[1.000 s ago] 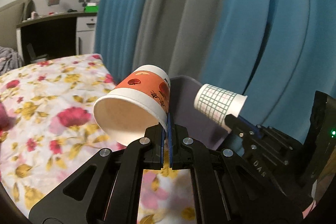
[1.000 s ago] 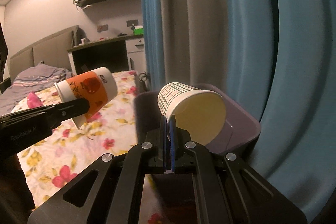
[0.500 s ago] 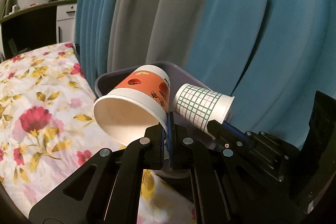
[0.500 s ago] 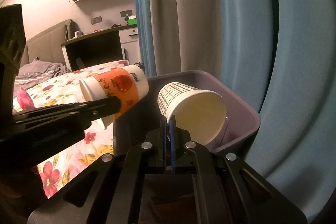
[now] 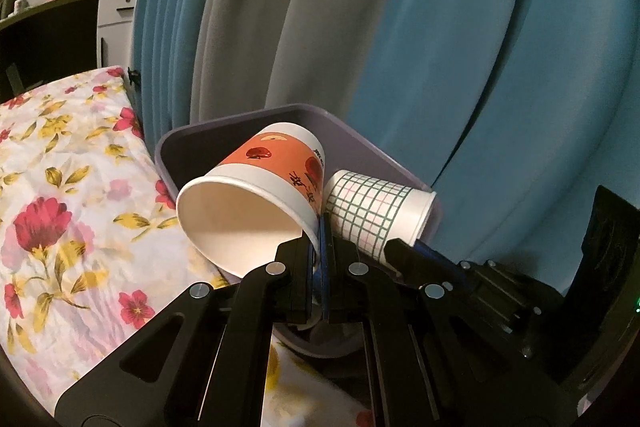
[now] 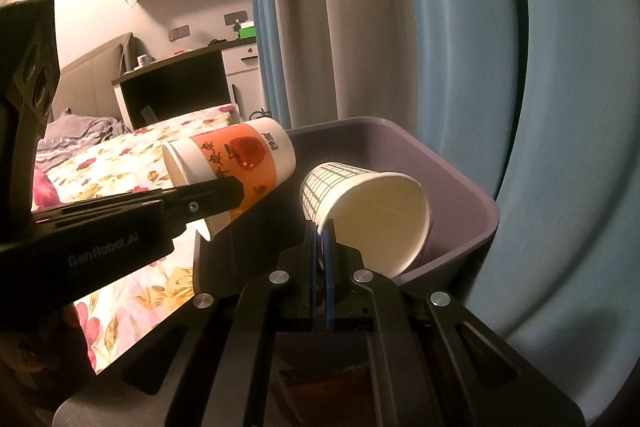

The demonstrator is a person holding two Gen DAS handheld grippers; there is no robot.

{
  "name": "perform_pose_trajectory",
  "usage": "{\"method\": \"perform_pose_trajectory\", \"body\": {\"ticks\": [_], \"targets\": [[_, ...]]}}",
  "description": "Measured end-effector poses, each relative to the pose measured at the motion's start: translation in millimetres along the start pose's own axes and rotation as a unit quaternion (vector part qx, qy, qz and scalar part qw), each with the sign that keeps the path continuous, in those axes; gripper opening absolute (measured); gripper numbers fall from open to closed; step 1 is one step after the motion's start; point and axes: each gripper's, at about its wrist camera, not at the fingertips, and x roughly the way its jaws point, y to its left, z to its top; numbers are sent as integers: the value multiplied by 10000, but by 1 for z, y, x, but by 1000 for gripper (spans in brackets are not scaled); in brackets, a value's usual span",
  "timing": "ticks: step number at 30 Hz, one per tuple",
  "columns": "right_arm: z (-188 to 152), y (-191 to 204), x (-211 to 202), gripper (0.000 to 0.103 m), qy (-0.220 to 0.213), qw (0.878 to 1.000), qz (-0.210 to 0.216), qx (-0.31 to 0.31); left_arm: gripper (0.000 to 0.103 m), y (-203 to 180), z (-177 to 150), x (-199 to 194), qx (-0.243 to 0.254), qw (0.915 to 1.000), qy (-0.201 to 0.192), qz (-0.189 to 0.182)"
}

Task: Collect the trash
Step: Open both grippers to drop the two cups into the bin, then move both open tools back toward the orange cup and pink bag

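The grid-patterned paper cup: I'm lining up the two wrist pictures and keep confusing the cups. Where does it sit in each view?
Left wrist view: the grid-patterned paper cup is right of centre, beside the orange paper cup, held by the right gripper.
Right wrist view: it is at centre, mouth toward the camera, pinched at the rim by the right gripper.
Shared landmark: the purple bin behind both cups.

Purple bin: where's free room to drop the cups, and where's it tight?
Free: the far half of the purple bin, between its back wall and the curtain, shows bare interior. Also free: the floral bedspread left of the bin. Crowded: the bin's near edge, where the orange cup and grid cup sit almost touching, both pinched at their rims.
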Motion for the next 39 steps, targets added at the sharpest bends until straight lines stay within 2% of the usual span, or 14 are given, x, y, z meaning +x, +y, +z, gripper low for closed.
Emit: {"method": "perform_pose_trajectory", "body": {"ticks": [9,11,13,14,15,16,20,22,24,25,28,30,33,39], "targets": [[2,-5,1,4,-7,10000,-4,51,2,-2,3,9,-58,9999,50,-99],[1,-8,2,5,-6,10000,-11,69,11,-1,5,9,-53,9999,51,-91],[1,-9,2,14,-12,10000,3,85,26,-1,4,6,-19,10000,-7,-71],[1,-9,1,18,-19,10000,7,97,43,0,4,5,-17,10000,-43,-46],[1,-10,1,27,-33,9999,2,106,57,0,4,4,-23,10000,-84,-42],[1,-11,1,31,-44,9999,10,117,64,2,5,1,-54,9999,-155,-29],[2,-13,-2,37,-88,9999,39,128,81,8,5,-11,-167,9990,-357,201],[3,-14,-6,47,-139,9998,45,162,93,11,3,-22,-166,9979,-510,370],[5,-16,-14,58,-250,9995,29,210,96,12,-1,-33,-98,9958,-656,628],[7,-16,-20,66,-325,9992,11,235,97,13,-6,-41,-25,9943,-728,776],[7,-14,-32,82,-492,9985,-129,203,97,17,-17,-63,-1,9906,-841,1081],[5,-11,-39,87,-599,9980,-122,155,97,22,-24,-77,-13,9869,-876,1352],[4,-8,-48,88,-684,9973,-200,147,97,33,-33,-98,-46,9823,-936,1620],[2,-2,-55,89,-646,9974,-248,221,97,70,-49,-152,-542,9717,-1071,2033]]}}
